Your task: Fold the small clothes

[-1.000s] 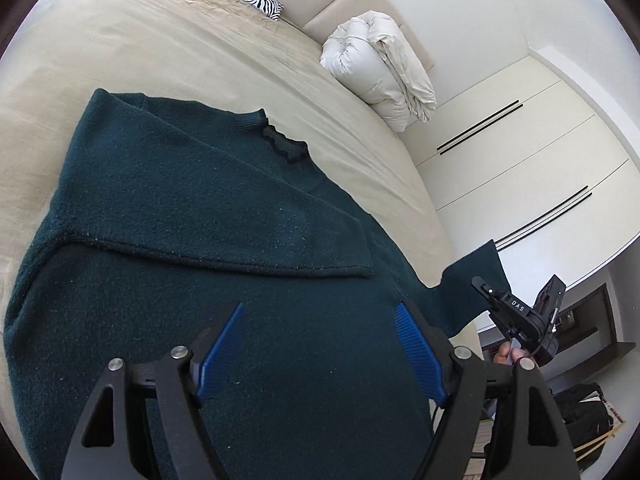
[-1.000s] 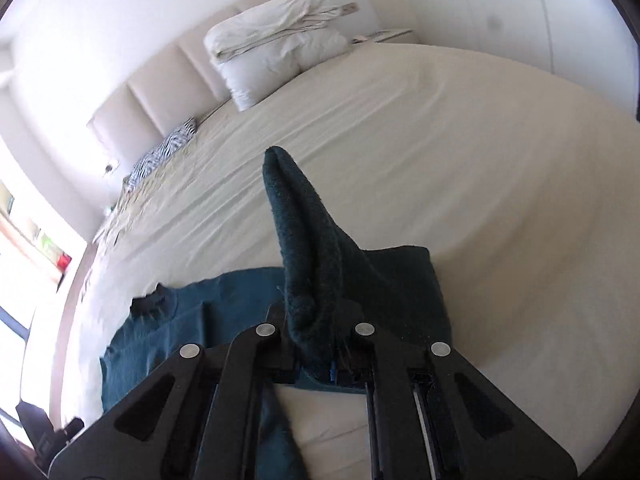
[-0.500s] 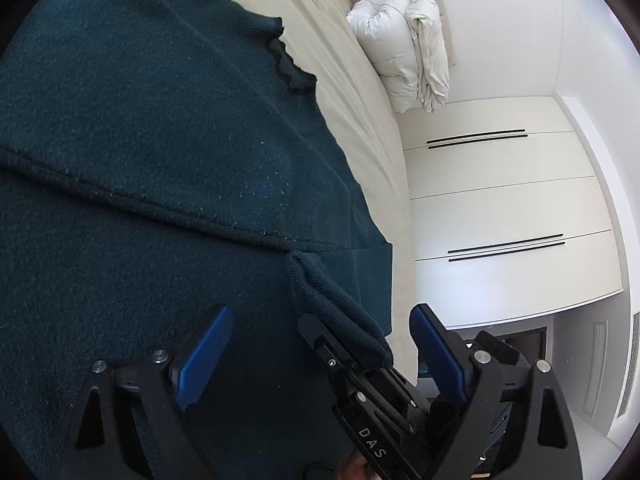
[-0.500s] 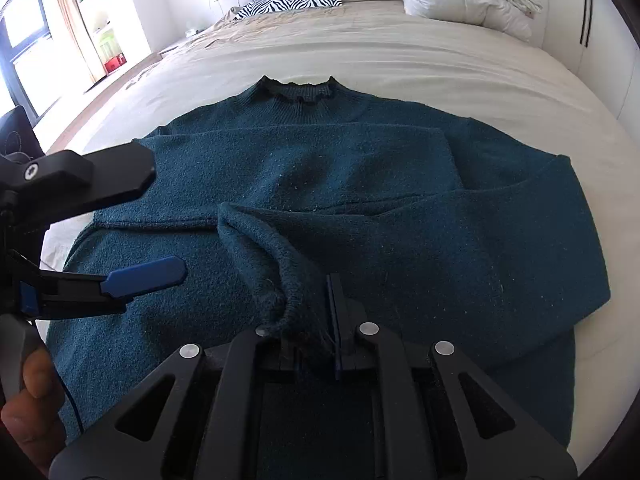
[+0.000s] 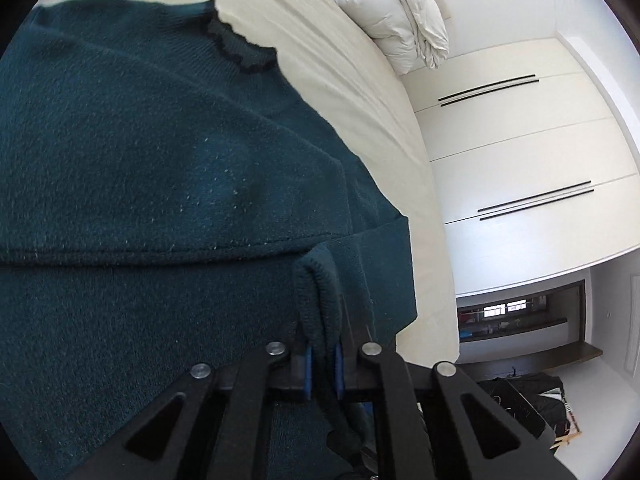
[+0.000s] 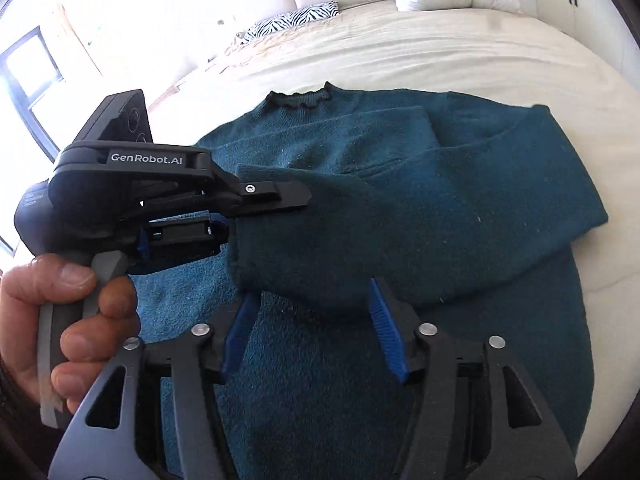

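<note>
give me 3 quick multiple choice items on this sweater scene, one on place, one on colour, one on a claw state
1. Where does the sweater lie?
A. on the bed
B. on a chair
C. on the floor

2. What colour is the sweater?
A. red
B. dark teal
C. white

3. How is the left claw?
A. open above the collar
B. shut on nothing
C. shut on the cuff

Answers:
1. A, the sweater is spread flat on the cream bed, with a zebra pillow near the headboard.
2. B, the knit is dark teal in both views, with a darker frilled collar.
3. C, the left wrist view shows the blue pads pressed on the cuff, while the right claw is open over the sleeve.
</note>
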{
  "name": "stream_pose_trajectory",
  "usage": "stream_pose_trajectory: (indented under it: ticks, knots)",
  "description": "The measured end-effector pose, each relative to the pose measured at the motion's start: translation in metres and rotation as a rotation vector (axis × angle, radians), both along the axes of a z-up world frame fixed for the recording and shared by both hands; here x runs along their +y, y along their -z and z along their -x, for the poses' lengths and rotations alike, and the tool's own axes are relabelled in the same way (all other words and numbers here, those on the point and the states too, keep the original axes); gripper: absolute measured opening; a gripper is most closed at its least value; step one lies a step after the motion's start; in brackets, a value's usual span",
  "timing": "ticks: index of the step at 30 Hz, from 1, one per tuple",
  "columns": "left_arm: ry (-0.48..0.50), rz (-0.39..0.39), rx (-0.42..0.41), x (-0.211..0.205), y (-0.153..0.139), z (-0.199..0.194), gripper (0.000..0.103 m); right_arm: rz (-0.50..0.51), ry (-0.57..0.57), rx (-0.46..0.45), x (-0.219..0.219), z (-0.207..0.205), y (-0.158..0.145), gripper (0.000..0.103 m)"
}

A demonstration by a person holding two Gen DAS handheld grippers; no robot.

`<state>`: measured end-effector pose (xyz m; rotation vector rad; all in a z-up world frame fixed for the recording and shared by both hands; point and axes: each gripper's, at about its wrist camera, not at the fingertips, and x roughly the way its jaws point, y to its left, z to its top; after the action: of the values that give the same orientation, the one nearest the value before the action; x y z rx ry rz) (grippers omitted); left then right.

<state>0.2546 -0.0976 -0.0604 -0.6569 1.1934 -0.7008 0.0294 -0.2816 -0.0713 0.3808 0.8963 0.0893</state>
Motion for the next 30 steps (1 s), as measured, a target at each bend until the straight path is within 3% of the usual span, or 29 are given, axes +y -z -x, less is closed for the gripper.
stream_pose_trajectory:
  ticks: [6, 10, 13, 20, 30]
  knots:
    - [0.067, -0.131, -0.263, -0.009, -0.085, -0.014, 0.009, -0.218, 0.114, 0.025, -0.045, 0.026, 0.021, 0.059]
    - [0.04, -0.174, -0.309, 0.022, -0.104, -0.03, 0.009, -0.289, 0.152, 0.03, -0.062, 0.034, 0.03, 0.059]
    - [-0.011, -0.207, -0.287, 0.058, -0.095, -0.041, 0.009, -0.315, 0.162, 0.023, -0.069, 0.038, 0.035, 0.059]
    - [-0.137, -0.257, -0.137, 0.127, -0.031, -0.072, 0.009, -0.348, 0.179, 0.017, -0.077, 0.039, 0.042, 0.059]
    - [-0.146, -0.258, -0.07, 0.134, 0.021, -0.08, 0.009, -0.327, 0.177, 0.029, -0.075, 0.034, 0.041, 0.059]
